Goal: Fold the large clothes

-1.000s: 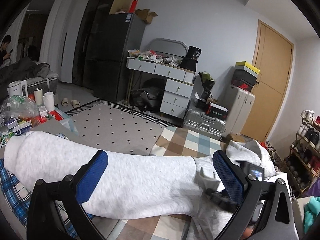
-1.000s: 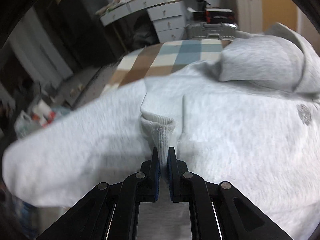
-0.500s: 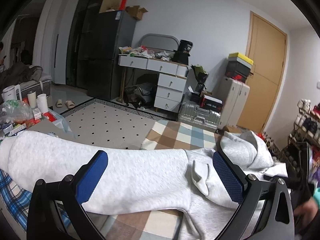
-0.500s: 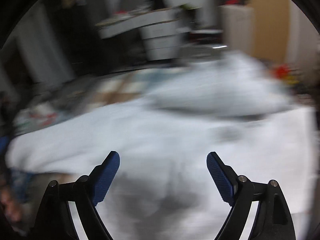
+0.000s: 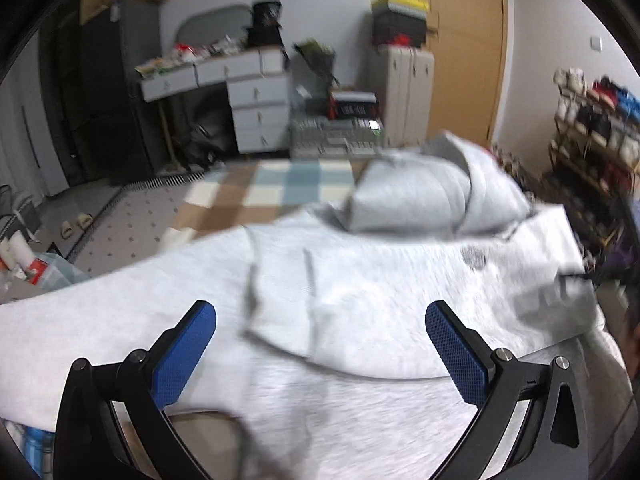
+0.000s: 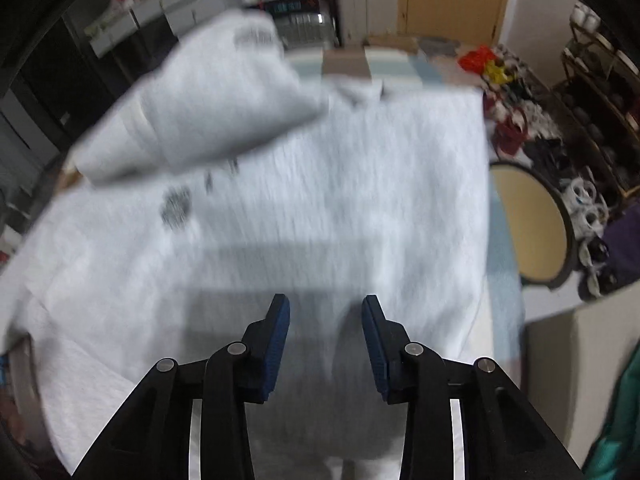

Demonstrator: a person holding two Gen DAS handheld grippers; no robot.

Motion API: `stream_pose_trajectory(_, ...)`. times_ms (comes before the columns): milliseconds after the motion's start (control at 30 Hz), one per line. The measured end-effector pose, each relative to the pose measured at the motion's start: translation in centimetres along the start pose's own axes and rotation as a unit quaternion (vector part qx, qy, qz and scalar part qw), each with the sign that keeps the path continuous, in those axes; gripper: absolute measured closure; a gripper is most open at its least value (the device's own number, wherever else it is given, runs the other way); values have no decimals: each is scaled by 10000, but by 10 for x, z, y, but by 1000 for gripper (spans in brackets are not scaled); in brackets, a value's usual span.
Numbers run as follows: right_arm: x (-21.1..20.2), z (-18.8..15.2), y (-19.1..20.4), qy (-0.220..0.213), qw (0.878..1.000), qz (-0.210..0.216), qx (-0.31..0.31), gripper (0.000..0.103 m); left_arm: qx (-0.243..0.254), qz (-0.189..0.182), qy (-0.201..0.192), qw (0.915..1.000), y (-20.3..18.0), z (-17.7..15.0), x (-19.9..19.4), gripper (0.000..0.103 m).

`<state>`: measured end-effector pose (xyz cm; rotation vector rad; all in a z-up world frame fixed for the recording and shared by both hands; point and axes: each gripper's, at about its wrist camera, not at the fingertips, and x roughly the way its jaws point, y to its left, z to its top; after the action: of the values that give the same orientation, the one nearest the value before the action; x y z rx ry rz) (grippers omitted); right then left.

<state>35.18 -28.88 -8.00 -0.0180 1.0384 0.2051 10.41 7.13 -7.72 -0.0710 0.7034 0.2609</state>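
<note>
While the soft grey fleece hoodie [image 5: 380, 280] lies rumpled, left gripper [image 5: 320, 344] gapes; right gripper [image 6: 325, 340], closing, pinches nothing.

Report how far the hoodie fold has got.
Done: one sleeve lies folded across the grey hoodie. In hand: nothing; left gripper is open above it, right gripper, jaws just closing, has no cloth between them. Left: body still spread wide, hood unfolded.

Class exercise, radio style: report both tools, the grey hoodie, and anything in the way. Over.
Left tool open, empty. Right tool part open, jaws just closing, nothing between them. Grey hoodie spread on checked cover, sleeve folded across chest. Nothing in the way.
</note>
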Motion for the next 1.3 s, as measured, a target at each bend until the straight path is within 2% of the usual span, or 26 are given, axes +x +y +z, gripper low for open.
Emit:
stream_pose_trajectory(67, -6, 17, -8, -290, 9995, -23, 94, 64, 40, 52, 203, 9998, -7, -2, 13, 1)
stream_pose_trajectory(133, 1, 37, -23, -380, 9986, -344, 157, 62, 41, 129, 467, 9988, -11, -5, 26, 1)
stream_pose_trajectory(233, 44, 55, -28, 83, 9980, -595, 192, 66, 7, 172, 699, 9974, -14, -9, 35, 1)
stream_pose_trajectory(333, 81, 49, -29, 460, 9942, -965, -119, 66, 59, 246, 738, 9969, -14, -14, 33, 1)
stream_pose_trajectory(400, 85, 53, -20, 355, 9928, -1081, -383, 66, 88, 275, 768, 9966, -14, -16, 32, 1)
stream_pose_trajectory(500, 61, 45, -32, 252, 9963, -800, -157, 70, 126, 377, 746, 9964, -15, -18, 30, 1)
stream_pose_trajectory(567, 34, 34, -31, 34, 9994, -338, 63, 70, 129, 371, 765, 9963, -14, -20, 29, 1)
stream_pose_trajectory(633, 21, 19, -24, 90, 9998, -156, 104, 70, 99, 393, 767, 9962, -13, -20, 28, 1)
stream_pose_trajectory(733, 19, -10, -9, 248, 9994, -98, -204, 70, 61, 409, 763, 9962, -10, -13, 31, 1)
stream_pose_trajectory(800, 33, -25, -1, 417, 9967, -358, -590, 69, 53, 442, 740, 9963, -7, -14, 28, 1)
stream_pose_trajectory(867, 31, -28, 4, 329, 9964, -500, -605, 69, 46, 440, 722, 9964, -5, -13, 30, 1)
stream_pose_trajectory(933, 27, -24, 6, 443, 9978, -331, -364, 65, -1, 372, 754, 9965, -1, -18, 26, 1)
stream_pose_trajectory(1000, 12, -17, 16, 231, 9990, -118, -358, 64, -28, 291, 767, 9966, 4, -18, 22, 1)
stream_pose_trajectory(1100, -12, -3, 42, -276, 9977, -179, -596, 35, 89, 344, 626, 9974, 11, -13, 18, 1)
stream_pose_trajectory(1200, -24, -4, 68, -465, 9978, 321, -358, 35, 205, 469, 483, 9975, 20, -8, 18, 1)
stream_pose_trajectory(1300, -41, -24, 95, -694, 9934, 856, -322, 36, 46, 407, 475, 9980, 35, -5, 19, 1)
